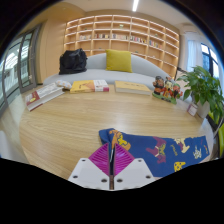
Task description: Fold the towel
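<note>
The gripper (pixel 110 160) is clenched on the near edge of the blue butterfly-print cloth towel (pixel 160 149), which trails toward three o'clock on the round pale wooden table (pixel 70 125). Bare tabletop spreads from nine to twelve o'clock, books (pixel 88 87) lining its far rim.

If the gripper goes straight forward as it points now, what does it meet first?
Probably the blue towel: its near edge lies just ahead of the gripper, on the wooden table. Depth is unclear.
</note>
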A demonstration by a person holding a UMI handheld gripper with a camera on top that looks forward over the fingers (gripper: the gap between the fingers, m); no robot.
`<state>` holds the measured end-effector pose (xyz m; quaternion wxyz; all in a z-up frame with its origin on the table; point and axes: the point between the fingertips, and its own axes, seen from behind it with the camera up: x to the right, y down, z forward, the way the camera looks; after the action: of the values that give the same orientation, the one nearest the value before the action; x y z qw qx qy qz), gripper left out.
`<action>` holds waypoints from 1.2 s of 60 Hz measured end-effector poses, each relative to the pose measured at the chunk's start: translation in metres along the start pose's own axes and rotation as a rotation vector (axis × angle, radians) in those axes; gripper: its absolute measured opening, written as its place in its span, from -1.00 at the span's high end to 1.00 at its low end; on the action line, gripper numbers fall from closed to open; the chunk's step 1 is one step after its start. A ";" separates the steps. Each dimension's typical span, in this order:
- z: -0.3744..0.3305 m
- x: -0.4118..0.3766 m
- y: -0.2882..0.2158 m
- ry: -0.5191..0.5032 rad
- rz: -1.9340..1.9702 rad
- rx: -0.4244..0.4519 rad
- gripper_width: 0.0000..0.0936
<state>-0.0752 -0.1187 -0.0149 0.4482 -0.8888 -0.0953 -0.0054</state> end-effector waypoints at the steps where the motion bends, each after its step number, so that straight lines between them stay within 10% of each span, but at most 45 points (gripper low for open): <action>1: 0.000 0.000 -0.001 -0.001 -0.002 0.002 0.94; 13: -0.024 -0.034 -0.012 -0.157 0.118 -0.015 0.97; 25: -0.117 -0.037 -0.118 -0.370 0.240 0.193 0.97; 47: -0.076 0.186 -0.067 -0.116 0.278 0.128 0.93; 51: -0.063 0.226 -0.047 -0.054 0.297 0.114 0.64; 58: -0.058 0.290 -0.019 0.068 0.295 0.082 -0.81; 72: -0.109 0.335 -0.022 0.158 0.246 0.119 -0.82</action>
<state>0.2580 -0.1376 0.0999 0.5037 -0.8624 0.0496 -0.0150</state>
